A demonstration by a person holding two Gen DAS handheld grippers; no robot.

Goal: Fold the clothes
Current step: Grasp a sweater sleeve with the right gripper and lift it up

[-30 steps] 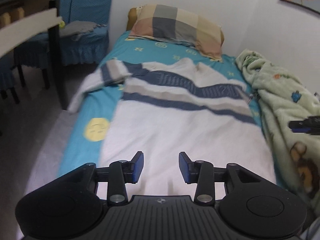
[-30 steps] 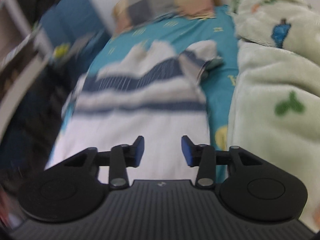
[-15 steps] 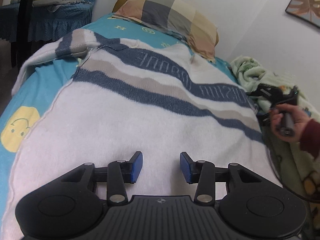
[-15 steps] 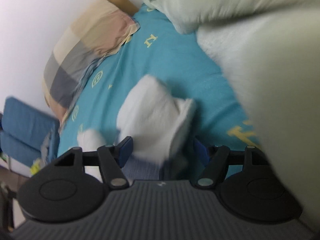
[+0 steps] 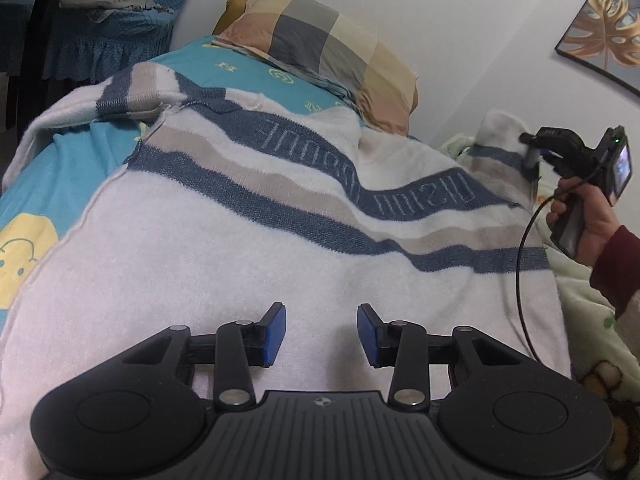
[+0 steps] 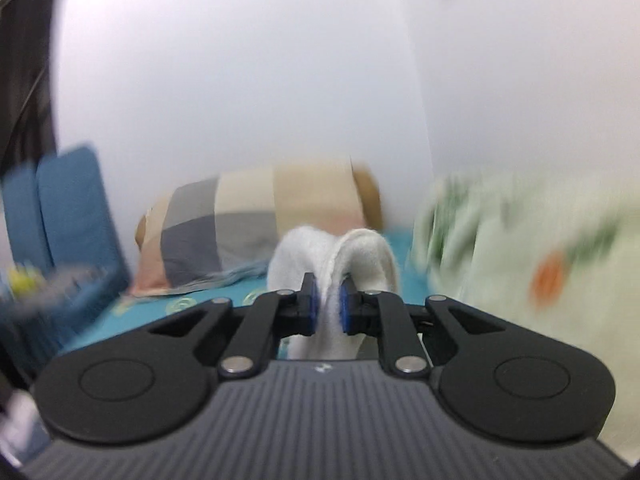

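Note:
A white sweater (image 5: 240,248) with blue and beige stripes lies spread on the bed, reaching under my left gripper (image 5: 321,334). That gripper hovers low over the sweater's plain white body, open, with nothing between its blue pads. The sweater's left sleeve (image 5: 120,96) lies folded near the bed's left edge. At the far right, my right gripper (image 5: 530,152) is closing its jaws on the right sleeve and holds it lifted off the bed. In the right wrist view the white sleeve (image 6: 360,248) bulges out between the pads of my right gripper (image 6: 327,306), which press on it.
A checked pillow (image 5: 320,48) lies at the head of the turquoise bed sheet (image 5: 40,168). A pale green blanket (image 5: 592,320) is bunched along the right side by the wall. A blue-covered chair (image 5: 100,40) stands at the left. A person's hand (image 5: 592,216) holds the right gripper.
My right gripper went from open around the sleeve end to pressed on it and has raised it. The left gripper sank toward the sweater earlier and has since held still.

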